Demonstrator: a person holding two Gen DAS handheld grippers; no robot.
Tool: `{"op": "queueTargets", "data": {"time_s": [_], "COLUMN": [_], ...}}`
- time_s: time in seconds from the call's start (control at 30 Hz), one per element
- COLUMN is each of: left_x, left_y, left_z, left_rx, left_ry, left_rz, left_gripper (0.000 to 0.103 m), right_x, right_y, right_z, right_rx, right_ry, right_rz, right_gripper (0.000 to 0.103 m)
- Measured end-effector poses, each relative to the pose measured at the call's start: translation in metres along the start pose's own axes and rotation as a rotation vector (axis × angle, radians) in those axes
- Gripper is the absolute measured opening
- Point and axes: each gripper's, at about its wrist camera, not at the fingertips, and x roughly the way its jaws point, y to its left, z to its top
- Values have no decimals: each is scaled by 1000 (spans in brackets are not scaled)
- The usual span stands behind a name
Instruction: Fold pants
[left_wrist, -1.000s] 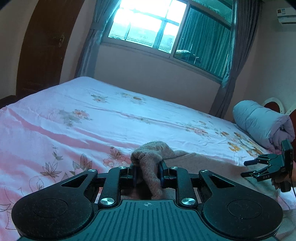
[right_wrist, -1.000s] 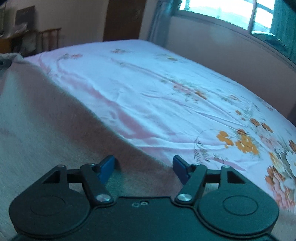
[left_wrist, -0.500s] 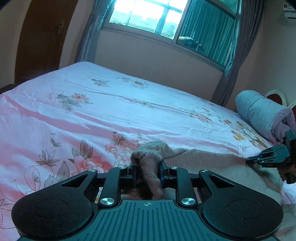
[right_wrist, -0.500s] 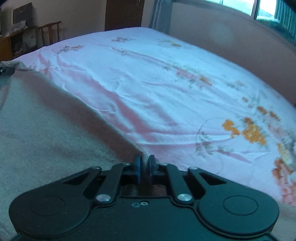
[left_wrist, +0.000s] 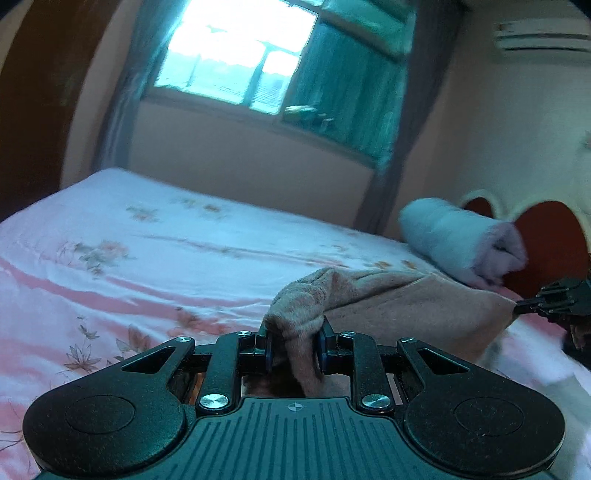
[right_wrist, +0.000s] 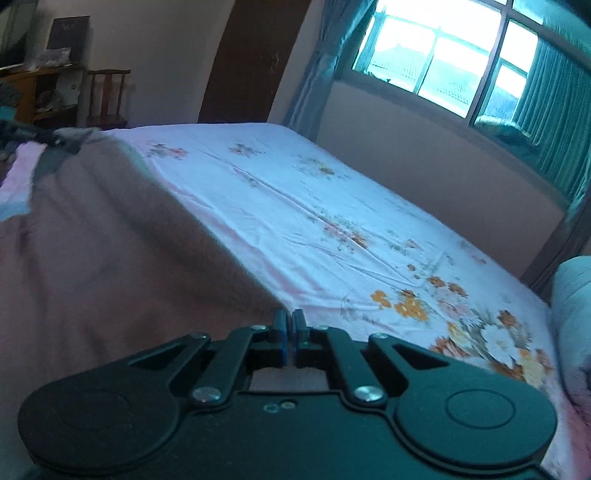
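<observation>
Bedroom, bed with pink floral sheet (left_wrist: 155, 266). Beige fleece pants (left_wrist: 406, 306) stretched above the bed, each end clamped in left gripper (left_wrist: 294, 347) and right gripper (right_wrist: 289, 334) fingers. No fold visible yet; folding remains.

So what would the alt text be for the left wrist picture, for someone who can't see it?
The left hand-held gripper pinches a bunched corner of tan fleece pants, lifting them off a floral pink bed sheet. At the far right the right hand-held gripper holds another corner, with a rolled blanket and a window behind.
</observation>
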Motion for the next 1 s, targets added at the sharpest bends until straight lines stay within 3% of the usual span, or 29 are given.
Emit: {"op": "queueTargets", "data": {"time_s": [0.2,0.33,0.43,0.47,0.5,0.6,0.67,0.73,0.87,1.0], "left_x": [-52,-78,-98,-105,-114,-139,-155,-170,-179,-165], "left_y": [-19,-35,-44,-44,-44,-43,-45,-52,-62,-72], "left_z": [-35,-68,-92,-96,-100,-111,-115,-116,-120,-122], "left_rx": [31,89,85,63,38,-44,-150,-258,-520,-658], "left_ry": [14,57,120,127,128,159,167,136,37,16], "left_rz": [-60,-34,62,78,100,170,211,208,134,92], "left_gripper": [22,23,62,78,81,81,81,81,81,81], "right_x": [-46,-47,-47,-52,-60,-79,-92,-99,-107,-118], "right_y": [62,99,120,122,121,110,104,98,101,106], "right_z": [-46,-85,-104,-107,-108,-109,-113,-116,-134,-146], "right_rx": [-25,42,71,110,170,351,429,489,534,590], "right_ry": [53,97,116,94,70,14,-15,-32,-24,-24], "right_rz": [-14,-28,-109,-137,-137,-120,-118,-111,-114,-131], "right_gripper": [0,0,8,12,13,14,14,14,14,14]}}
